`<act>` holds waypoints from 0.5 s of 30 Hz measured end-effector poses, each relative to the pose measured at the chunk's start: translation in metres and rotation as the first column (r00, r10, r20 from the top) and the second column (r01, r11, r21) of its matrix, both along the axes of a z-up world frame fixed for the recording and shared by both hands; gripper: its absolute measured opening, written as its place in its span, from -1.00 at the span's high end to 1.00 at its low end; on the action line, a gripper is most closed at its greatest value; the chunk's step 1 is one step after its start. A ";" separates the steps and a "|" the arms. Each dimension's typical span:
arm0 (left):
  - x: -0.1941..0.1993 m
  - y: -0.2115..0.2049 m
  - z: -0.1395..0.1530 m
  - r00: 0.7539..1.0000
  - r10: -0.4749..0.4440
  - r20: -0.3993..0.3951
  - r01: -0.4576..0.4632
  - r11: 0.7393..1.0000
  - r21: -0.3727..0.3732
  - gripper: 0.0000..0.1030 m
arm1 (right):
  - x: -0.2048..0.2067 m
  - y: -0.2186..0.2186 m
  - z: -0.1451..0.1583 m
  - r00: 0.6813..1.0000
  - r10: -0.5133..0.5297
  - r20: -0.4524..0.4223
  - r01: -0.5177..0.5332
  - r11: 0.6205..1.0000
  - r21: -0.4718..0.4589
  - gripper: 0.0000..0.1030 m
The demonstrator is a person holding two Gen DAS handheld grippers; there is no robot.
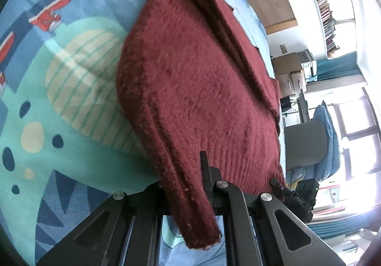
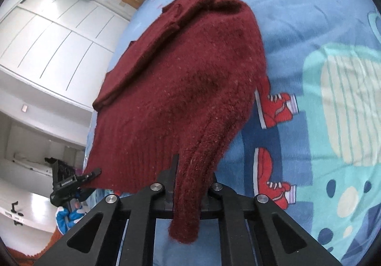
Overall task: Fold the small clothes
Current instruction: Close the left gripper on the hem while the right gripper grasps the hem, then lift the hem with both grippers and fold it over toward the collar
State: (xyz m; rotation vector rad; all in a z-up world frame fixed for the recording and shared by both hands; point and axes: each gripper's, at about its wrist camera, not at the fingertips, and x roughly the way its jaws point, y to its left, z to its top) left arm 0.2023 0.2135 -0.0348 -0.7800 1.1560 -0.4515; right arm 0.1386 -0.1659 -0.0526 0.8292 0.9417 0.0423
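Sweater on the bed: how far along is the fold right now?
Done: the dark red sweater lies on the patterned bedsheet with a long fold already laid across its body. In hand: the left gripper and right gripper are each shut on a hem corner. Left: carrying the hem over to fold the sweater and laying it flat.

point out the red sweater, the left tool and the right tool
red sweater (image 1: 190, 80): left wrist view, middle of the knit body
left tool (image 1: 188, 194): left wrist view, between its fingertips
right tool (image 2: 190, 185): right wrist view, between its fingertips
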 end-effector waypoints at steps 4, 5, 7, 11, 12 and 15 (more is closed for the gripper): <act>0.006 0.003 0.016 0.999 0.003 0.043 -0.003 1.000 -0.009 0.88 | 0.004 -0.006 0.018 0.999 -0.004 0.039 0.004 1.000 -0.022 0.82; 0.009 0.003 0.021 0.998 0.004 0.055 -0.003 1.000 -0.010 0.88 | 0.005 -0.008 0.023 0.999 -0.006 0.051 0.008 1.000 -0.027 0.82; 0.016 0.002 0.034 0.996 0.003 0.088 -0.002 1.000 -0.010 0.88 | 0.008 -0.014 0.036 0.997 -0.008 0.078 0.012 0.999 -0.046 0.82; 0.033 -0.002 0.064 0.987 -0.001 0.162 0.002 1.000 -0.011 0.88 | 0.023 -0.023 0.066 0.990 -0.001 0.138 0.014 0.996 -0.090 0.82; 0.036 -0.003 0.070 0.984 -0.002 0.177 0.004 1.000 -0.009 0.88 | 0.028 -0.024 0.072 0.989 0.002 0.148 0.013 0.995 -0.100 0.82; 0.052 -0.008 0.092 0.973 -0.006 0.233 0.006 1.000 0.001 0.88 | 0.050 -0.030 0.095 0.983 0.019 0.184 0.008 0.990 -0.143 0.82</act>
